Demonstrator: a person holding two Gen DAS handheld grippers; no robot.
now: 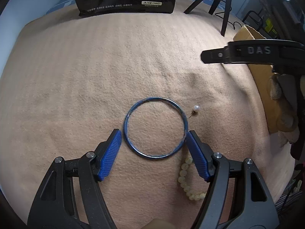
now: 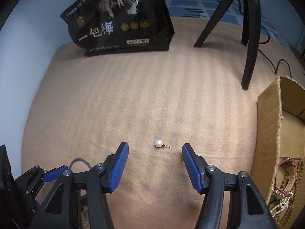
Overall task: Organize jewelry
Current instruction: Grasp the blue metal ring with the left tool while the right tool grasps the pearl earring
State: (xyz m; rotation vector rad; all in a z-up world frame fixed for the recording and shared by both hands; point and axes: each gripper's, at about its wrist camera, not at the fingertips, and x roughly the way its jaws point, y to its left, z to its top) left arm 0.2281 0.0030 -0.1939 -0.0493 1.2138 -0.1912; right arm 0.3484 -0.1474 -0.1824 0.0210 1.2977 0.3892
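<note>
Left wrist view: left gripper [image 1: 153, 133] spread, blue ribbed pads on either side of the thin blue metal bangle [image 1: 155, 127], right pad touching its rim, left pad just apart.
Bangle: flat on the peach fleece blanket [image 1: 95, 76].
Pearl stud earring [image 1: 196, 107]: at 2 o'clock just beside the bangle.
Pale yellow bead bracelet [image 1: 184, 179]: at 5 o'clock, partly under the right finger.
Right gripper [image 2: 154, 150]: spread, white pearl stud between the pads, untouched.
Cardboard box [image 2: 270, 133]: at 3 o'clock, jewelry inside.
Black snack bag [image 2: 122, 19]: at 11 o'clock.

Blue bangle [image 1: 154, 127]; white pearl earring [image 2: 158, 143]; faintly striped peach blanket [image 2: 133, 95]; black snack bag [image 2: 122, 22].
</note>
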